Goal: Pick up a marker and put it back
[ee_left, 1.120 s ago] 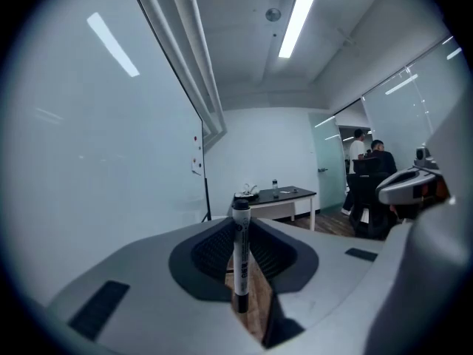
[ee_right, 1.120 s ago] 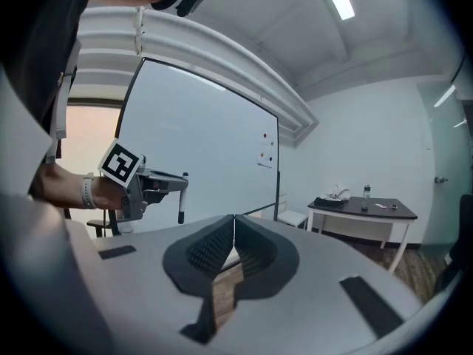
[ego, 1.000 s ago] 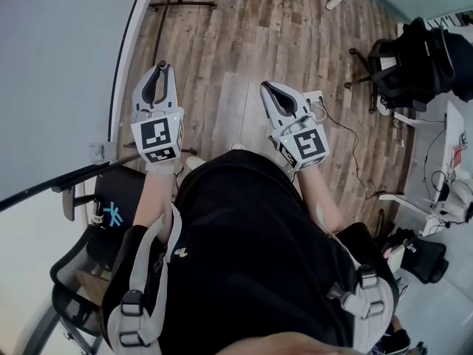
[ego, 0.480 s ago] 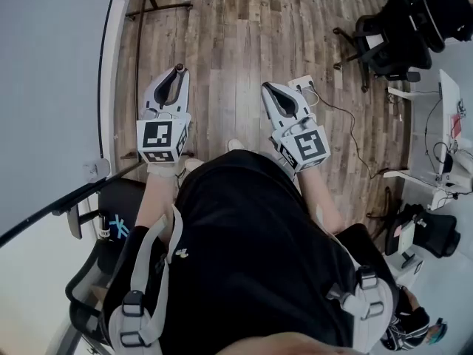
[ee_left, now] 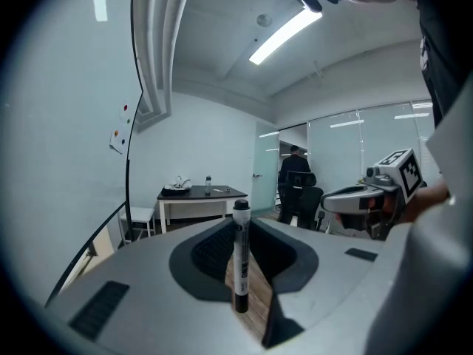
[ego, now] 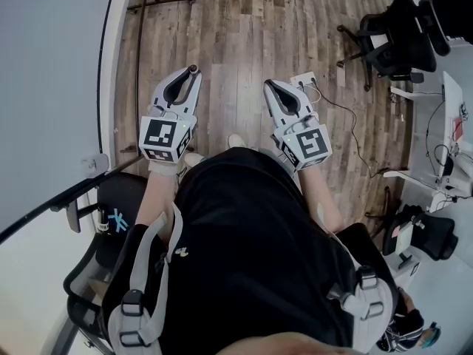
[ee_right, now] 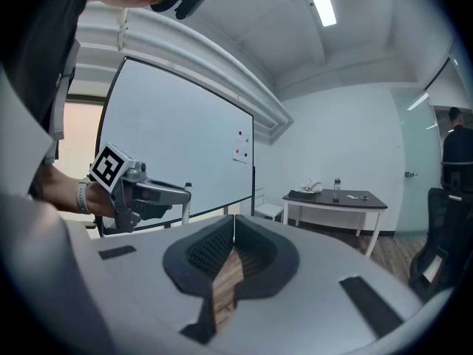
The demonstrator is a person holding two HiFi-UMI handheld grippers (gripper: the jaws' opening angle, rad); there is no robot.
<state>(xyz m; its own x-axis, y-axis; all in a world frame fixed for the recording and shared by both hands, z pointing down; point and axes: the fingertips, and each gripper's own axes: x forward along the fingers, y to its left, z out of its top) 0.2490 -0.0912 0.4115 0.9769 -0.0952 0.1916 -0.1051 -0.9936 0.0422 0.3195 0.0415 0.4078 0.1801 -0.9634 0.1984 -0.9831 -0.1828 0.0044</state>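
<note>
The left gripper (ego: 189,80) is clamping the marker (ee_left: 241,261) between its jaws. The marker is standing upright there, one dark end pointing to 12 o'clock in the left gripper view. The right gripper (ego: 271,89) is holding its jaws together with nothing between them. Both are hovering above the wooden floor (ego: 236,35), at 11 and 1 o'clock of the head view.

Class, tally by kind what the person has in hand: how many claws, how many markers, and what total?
Claws: 2, the left claw and the right claw
Markers: 1, the marker, clamped in the left claw
Total: 3
</note>
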